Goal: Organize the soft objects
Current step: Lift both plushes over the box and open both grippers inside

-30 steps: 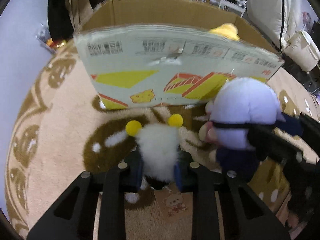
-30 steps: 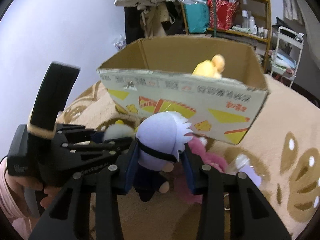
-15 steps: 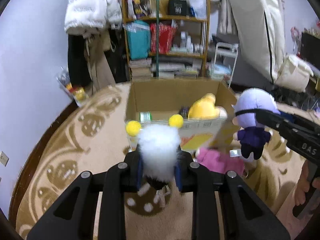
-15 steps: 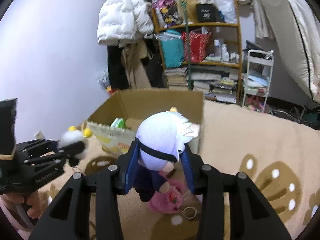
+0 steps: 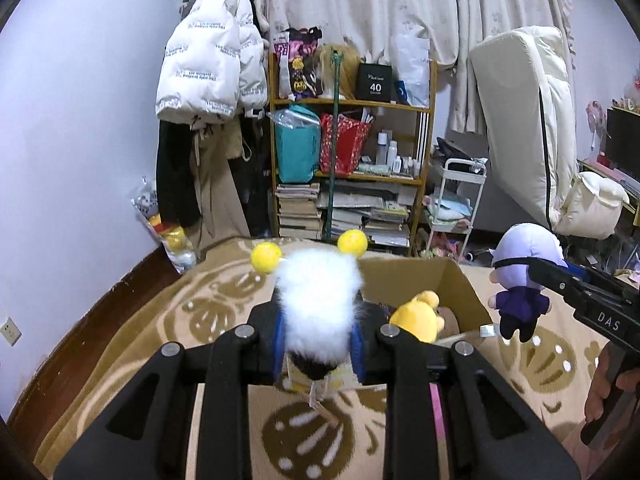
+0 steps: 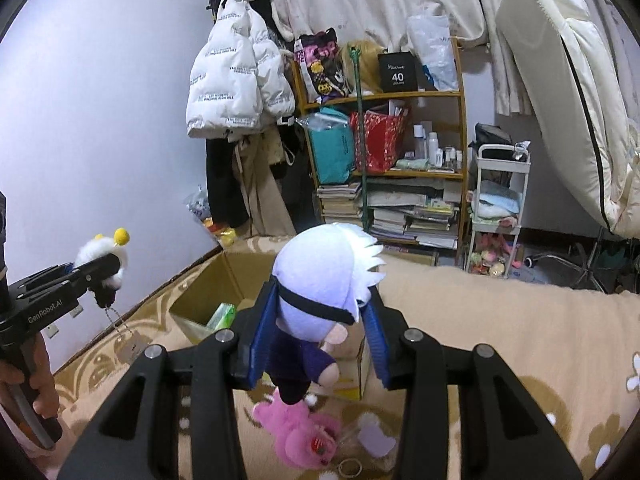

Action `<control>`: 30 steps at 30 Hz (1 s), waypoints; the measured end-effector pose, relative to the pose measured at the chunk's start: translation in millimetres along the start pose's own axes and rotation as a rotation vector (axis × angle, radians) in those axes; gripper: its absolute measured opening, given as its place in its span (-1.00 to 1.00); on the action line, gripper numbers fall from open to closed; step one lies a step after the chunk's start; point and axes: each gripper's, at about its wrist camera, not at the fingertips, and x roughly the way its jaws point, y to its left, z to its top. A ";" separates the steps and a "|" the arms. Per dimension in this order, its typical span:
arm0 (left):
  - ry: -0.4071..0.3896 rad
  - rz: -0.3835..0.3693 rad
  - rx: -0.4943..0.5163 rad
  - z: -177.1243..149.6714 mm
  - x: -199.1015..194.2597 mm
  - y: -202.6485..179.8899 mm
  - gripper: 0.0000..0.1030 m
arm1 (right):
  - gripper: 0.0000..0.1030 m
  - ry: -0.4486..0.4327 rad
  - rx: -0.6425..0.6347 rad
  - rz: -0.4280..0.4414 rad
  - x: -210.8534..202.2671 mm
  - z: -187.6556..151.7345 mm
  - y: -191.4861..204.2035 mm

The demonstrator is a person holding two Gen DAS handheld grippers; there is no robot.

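Left gripper (image 5: 318, 342): clamped tight on the white puff (image 5: 318, 304), its fur squashed between the pads.
Right gripper (image 6: 320, 338): gripping the doll (image 6: 324, 300) by its head, body dangling.
Box (image 5: 448, 284): at 1 o'clock of the puff, open.
Handling: both likely light, squashy and unbreakable; grip mid-body.
Pink plush (image 6: 300, 432): on the rug, at 6 o'clock under the doll.

A beige carpet (image 6: 520, 340) with brown round patterns covers the floor, and dark wooden floor shows along its left edge by the wall. An open cardboard box (image 5: 460, 284) stands on the carpet, with a yellow plush toy (image 5: 420, 316) inside it. Just in front of the box a pink plush toy (image 6: 300, 432) lies on the carpet, with a small pale purple item (image 6: 376, 436) and a thin ring (image 6: 350, 468) beside it.
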 end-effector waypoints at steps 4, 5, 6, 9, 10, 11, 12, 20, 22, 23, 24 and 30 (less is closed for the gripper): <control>-0.009 -0.003 -0.002 7.4 9.8 -1.5 -0.53 | -0.13 -0.017 -0.003 0.008 5.5 12.3 -1.2; -0.012 -0.005 -0.004 8.9 12.4 -1.8 -0.53 | -0.13 -0.020 -0.006 0.009 7.2 14.6 -1.0; -0.016 -0.006 -0.004 10.9 15.4 -2.8 -0.53 | -0.13 -0.022 -0.009 0.009 9.1 16.7 -0.6; -0.029 -0.005 0.006 18.2 26.5 -6.2 -0.53 | -0.12 -0.023 -0.011 0.013 17.5 22.1 -0.1; -0.032 -0.006 0.010 19.3 30.8 -8.5 -0.53 | -0.12 -0.024 -0.012 0.013 20.0 23.4 0.2; -0.033 -0.007 0.013 20.0 35.3 -9.9 -0.52 | -0.12 -0.026 -0.011 0.014 22.8 24.3 0.6; -0.030 -0.009 0.013 20.9 41.9 -11.5 -0.52 | -0.11 -0.027 -0.010 0.016 25.8 25.4 0.8; 0.046 -0.019 0.022 -0.2 77.9 -20.1 -0.51 | -0.10 0.006 0.000 0.030 55.8 19.1 2.9; 0.079 -0.027 0.031 -8.2 86.1 -22.4 -0.48 | -0.08 0.032 -0.003 0.037 64.2 13.3 3.3; 0.088 -0.028 0.036 -11.3 88.1 -23.4 -0.48 | -0.07 0.049 -0.005 0.045 69.0 9.8 3.8; 0.098 -0.026 0.043 -14.0 91.2 -24.8 -0.47 | -0.05 0.063 -0.005 0.051 72.7 6.5 4.1; 0.149 -0.026 0.045 -25.9 101.7 -27.9 -0.44 | -0.03 0.118 0.055 0.072 89.5 -7.6 -1.7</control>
